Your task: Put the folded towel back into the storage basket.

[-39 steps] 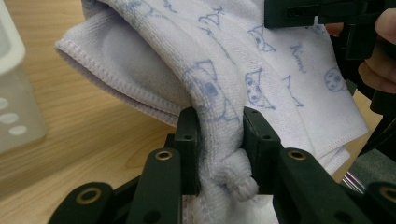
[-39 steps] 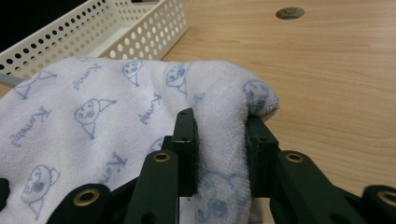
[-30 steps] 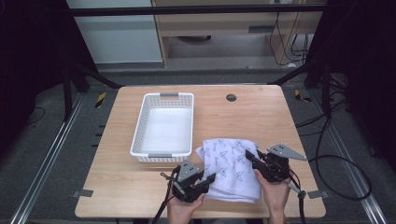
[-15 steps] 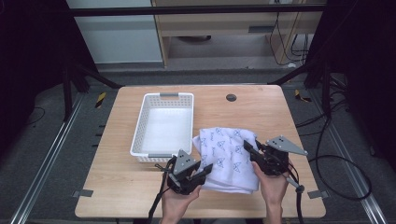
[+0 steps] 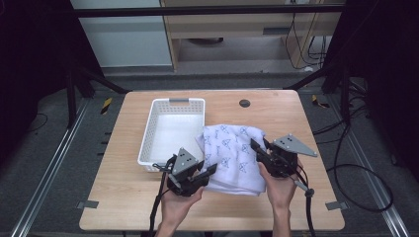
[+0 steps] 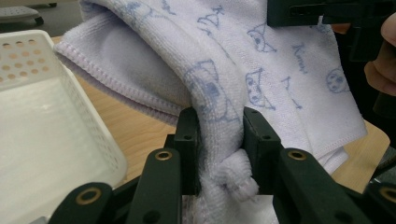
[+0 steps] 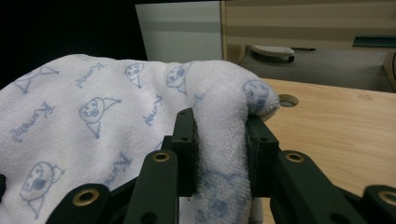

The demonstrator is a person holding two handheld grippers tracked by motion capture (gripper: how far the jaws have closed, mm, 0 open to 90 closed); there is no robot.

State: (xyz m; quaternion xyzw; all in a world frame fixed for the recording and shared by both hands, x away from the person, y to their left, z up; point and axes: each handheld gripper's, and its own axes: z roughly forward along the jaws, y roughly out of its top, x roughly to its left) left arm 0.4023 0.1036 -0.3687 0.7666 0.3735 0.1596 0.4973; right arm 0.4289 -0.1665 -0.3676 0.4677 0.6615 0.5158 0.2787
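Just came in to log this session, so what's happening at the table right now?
A person is handling a white towel printed with small blue drawings, using a hand-held tool in each hand. The left tool is clamped on a bunched fold at the towel's near left side, and the right tool is clamped on a fold at its right side. The towel lies on the wooden table, right beside an empty white basket.
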